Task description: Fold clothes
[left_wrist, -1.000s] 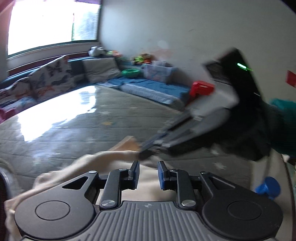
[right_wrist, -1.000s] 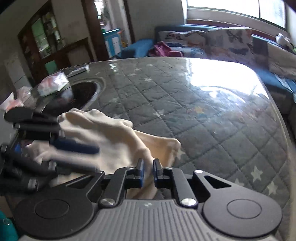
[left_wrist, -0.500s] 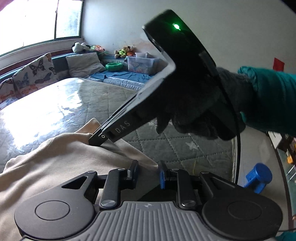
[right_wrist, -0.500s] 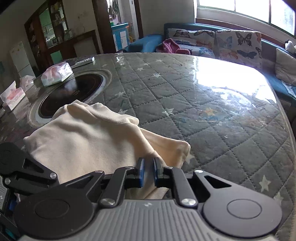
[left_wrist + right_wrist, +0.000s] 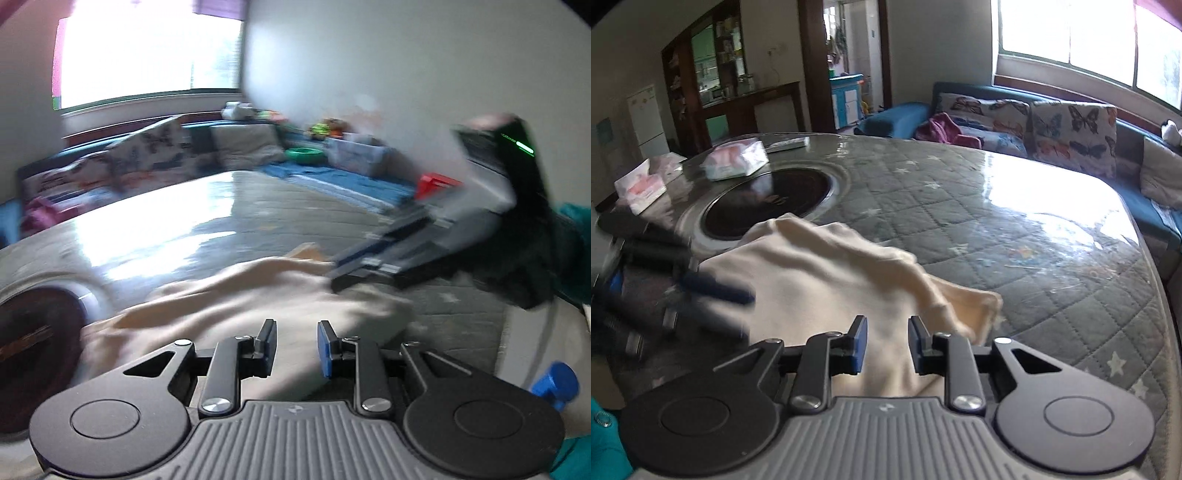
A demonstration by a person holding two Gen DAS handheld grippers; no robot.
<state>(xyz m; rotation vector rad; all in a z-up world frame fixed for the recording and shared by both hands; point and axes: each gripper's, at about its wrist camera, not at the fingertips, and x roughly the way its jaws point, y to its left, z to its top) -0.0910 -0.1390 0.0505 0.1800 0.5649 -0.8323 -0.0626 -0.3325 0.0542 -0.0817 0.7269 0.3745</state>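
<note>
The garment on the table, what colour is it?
The garment is plain cream, seen best in the right wrist view.

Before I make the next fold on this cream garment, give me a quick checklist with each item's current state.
1. Cream garment lies on the quilted table: ok.
2. Garment flat and smoothed: not ok, it is bunched with a corner sticking out.
3. Right gripper released: ok, its jaws are opening, cloth below, not pinched.
4. Left gripper free of cloth: ok, its pads stand apart over the garment.
5. Left view sharp enough to aim: not ok, blurred.
6. Tissue packs clear of garment: ok.
</note>
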